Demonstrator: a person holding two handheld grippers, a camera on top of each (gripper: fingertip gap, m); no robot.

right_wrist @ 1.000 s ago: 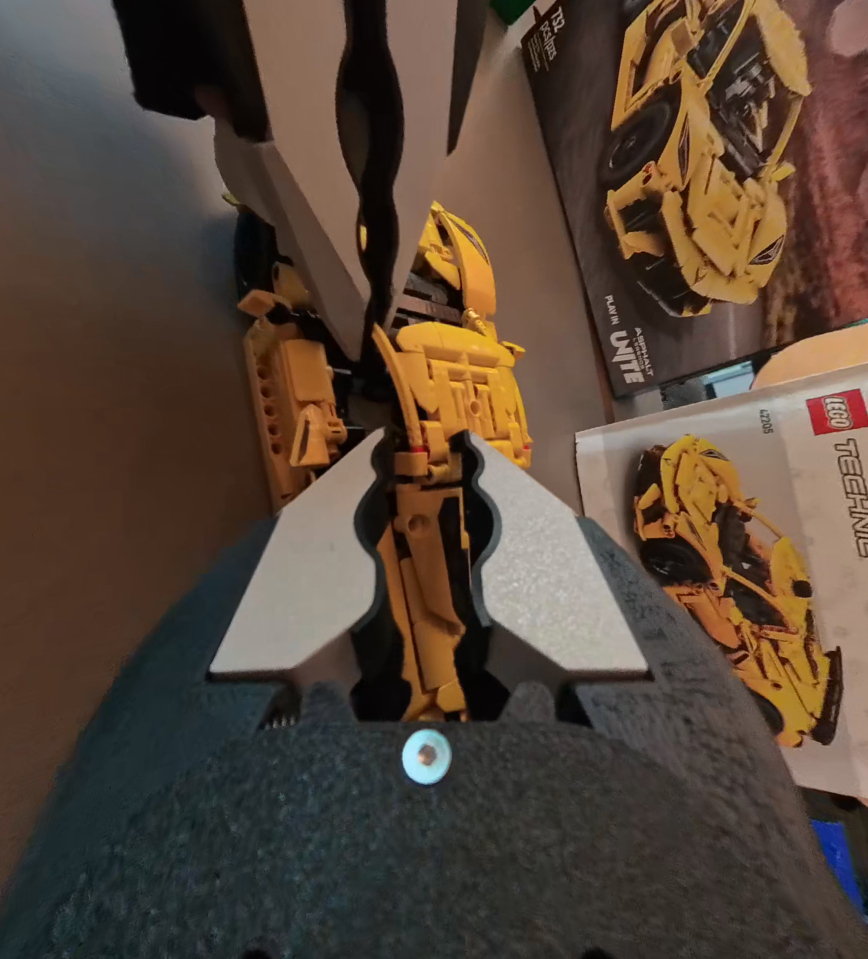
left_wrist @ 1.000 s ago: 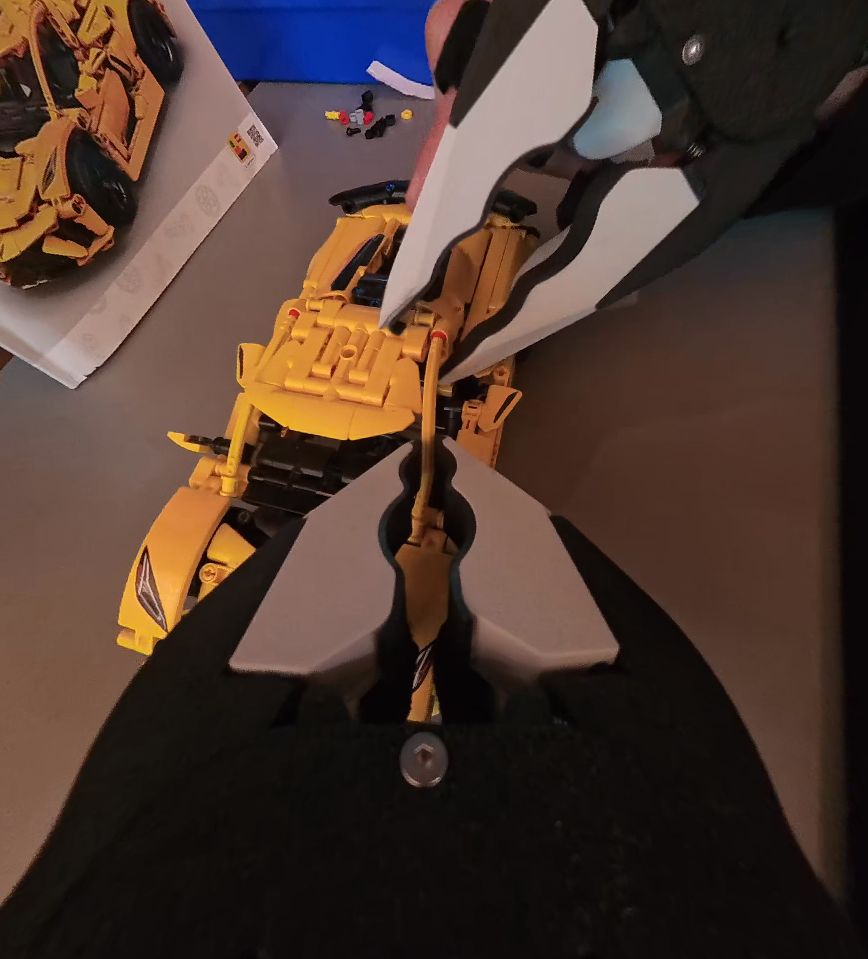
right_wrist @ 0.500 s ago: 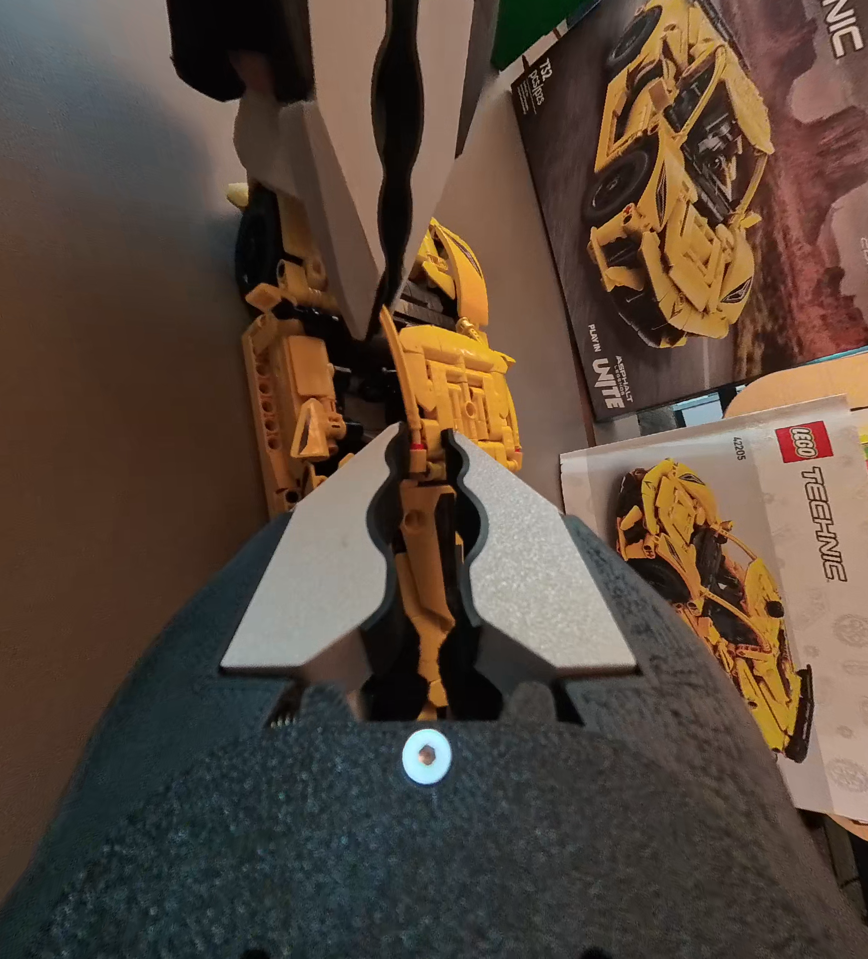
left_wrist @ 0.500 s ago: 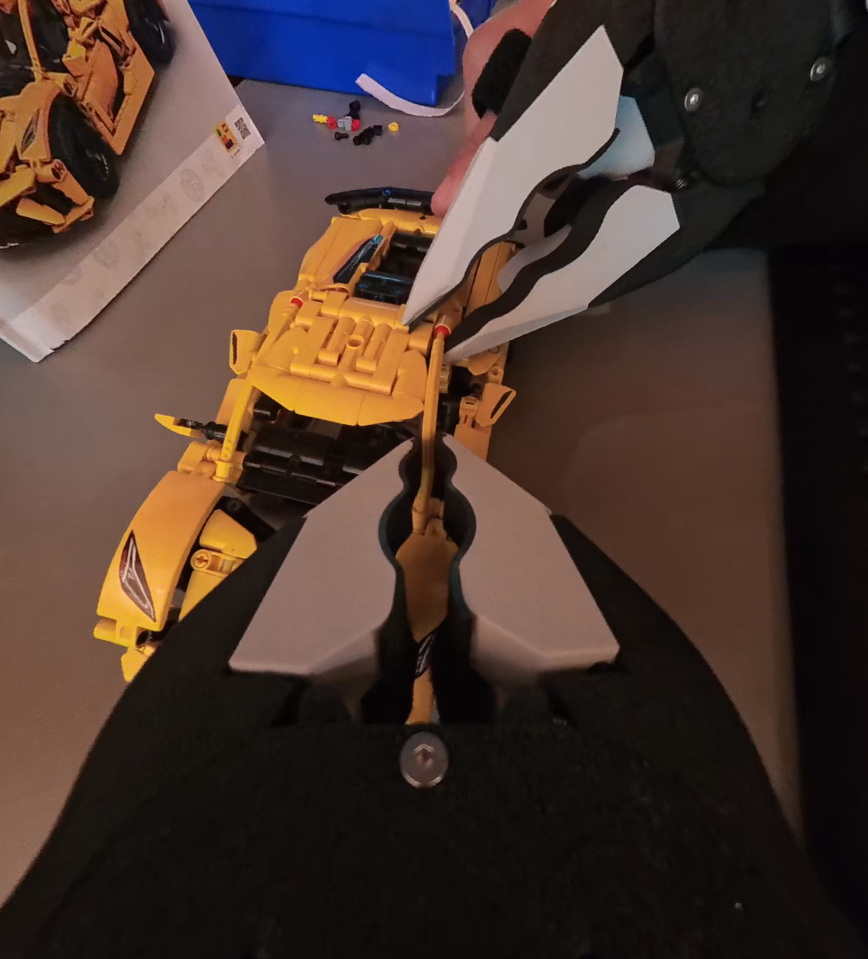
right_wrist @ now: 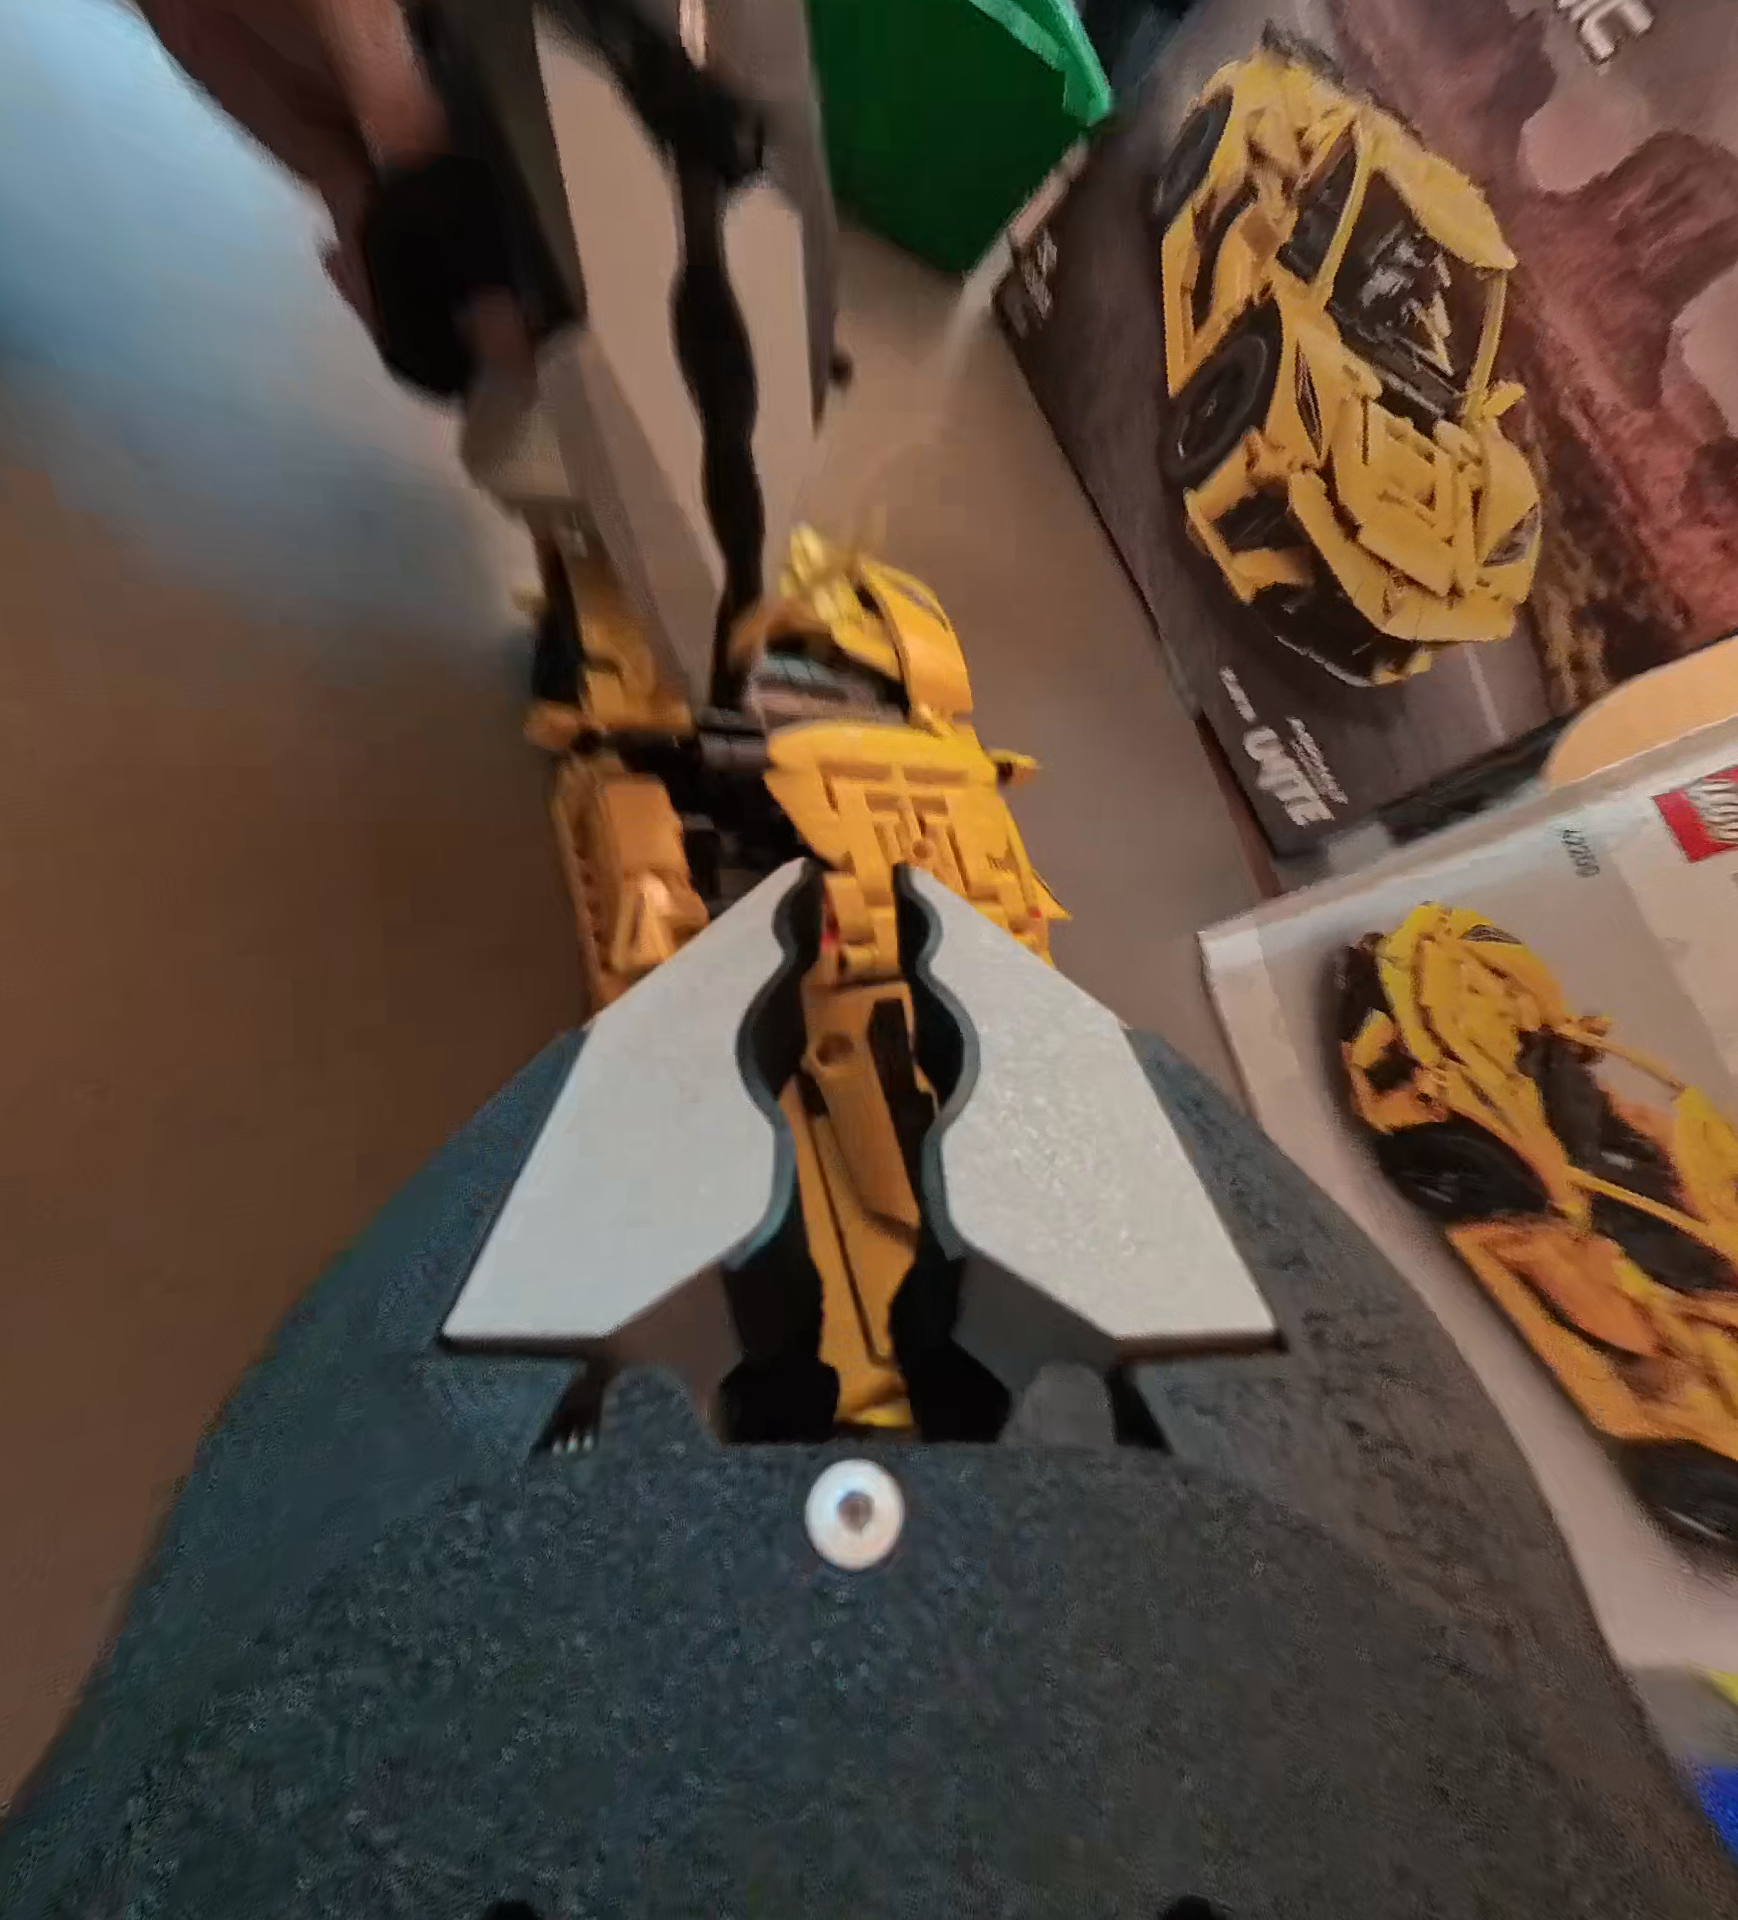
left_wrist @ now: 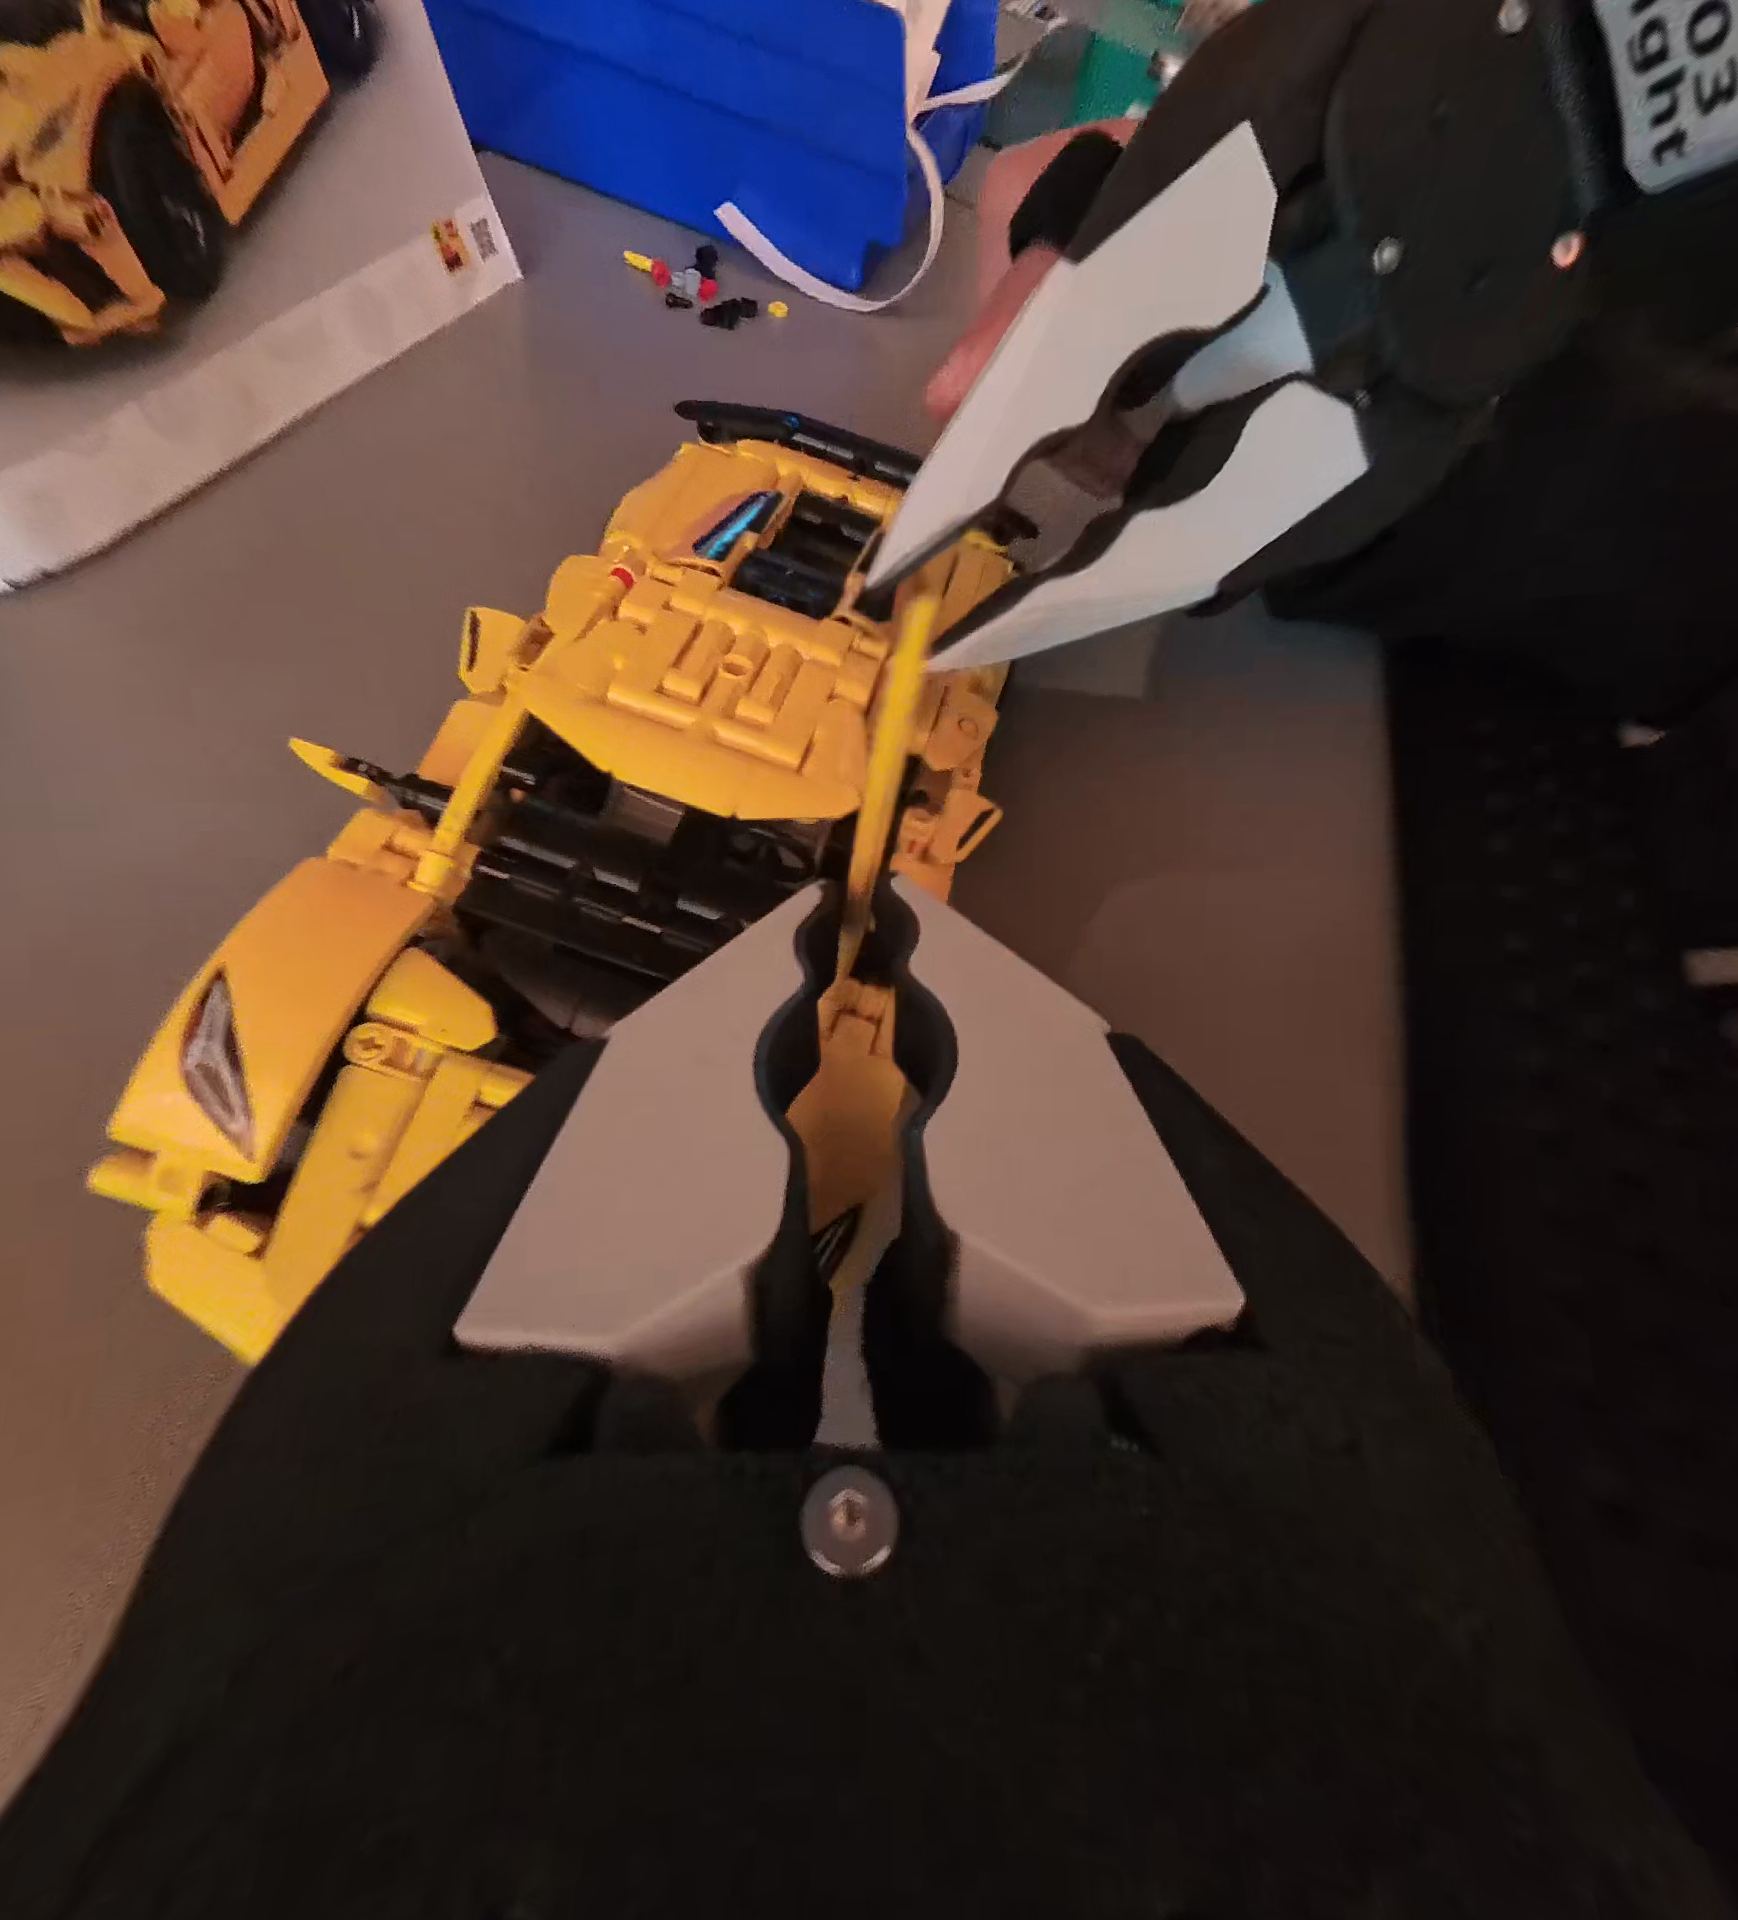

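Left tongs (left_wrist: 852, 914): I see them nearly closed on a thin yellow pillar at the front of the yellow brick car (left_wrist: 574, 831), near the hood.
Right tongs (right_wrist: 849, 883): nearly closed on a yellow part by the roof edge, on the car's rear half; how firm the grip is, I cannot tell.
Car: it lies on the grey bench (left_wrist: 169, 727), its long axis running away from my left tongs, nose nearest, rear wing farthest.
Beyond: small loose pieces (left_wrist: 704, 291), a blue bin (left_wrist: 678, 104), a booklet (right_wrist: 1530, 1195) and the box (right_wrist: 1416, 416).
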